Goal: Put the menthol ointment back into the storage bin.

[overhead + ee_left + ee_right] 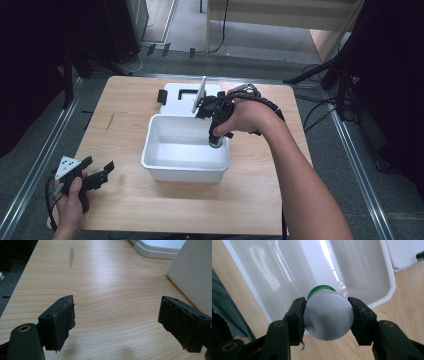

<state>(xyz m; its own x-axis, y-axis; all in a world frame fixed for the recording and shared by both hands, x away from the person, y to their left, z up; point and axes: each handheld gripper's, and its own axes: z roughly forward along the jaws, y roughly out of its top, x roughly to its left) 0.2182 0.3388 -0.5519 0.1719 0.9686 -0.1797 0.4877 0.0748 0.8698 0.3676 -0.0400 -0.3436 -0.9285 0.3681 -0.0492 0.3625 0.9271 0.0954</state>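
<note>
A grey bottle (pixel 328 316) with a green cap (pixel 321 287) hangs cap-down over the white plastic bin (pixel 384 292). My right gripper (pixel 327 312) is shut on the bottle's body, one jaw on each side. In the high view the right gripper (pixel 217 134) holds the bottle (pixel 216 143) over the bin's right rim (pixel 226 152). My left gripper (pixel 97 170) rests near the table's front left corner, open, with bare wood between its jaws. The left gripper (pixel 116 322) points along the table toward the bin's wall (pixel 195 275).
The bin's white lid (pixel 182 97) lies flat behind the bin, with a black latch (pixel 161 96) at its left edge. A wooden table (pixel 130 200) carries everything. A dark scuff (pixel 71 255) marks the wood at the left. Metal rails and cables lie on the floor around the table.
</note>
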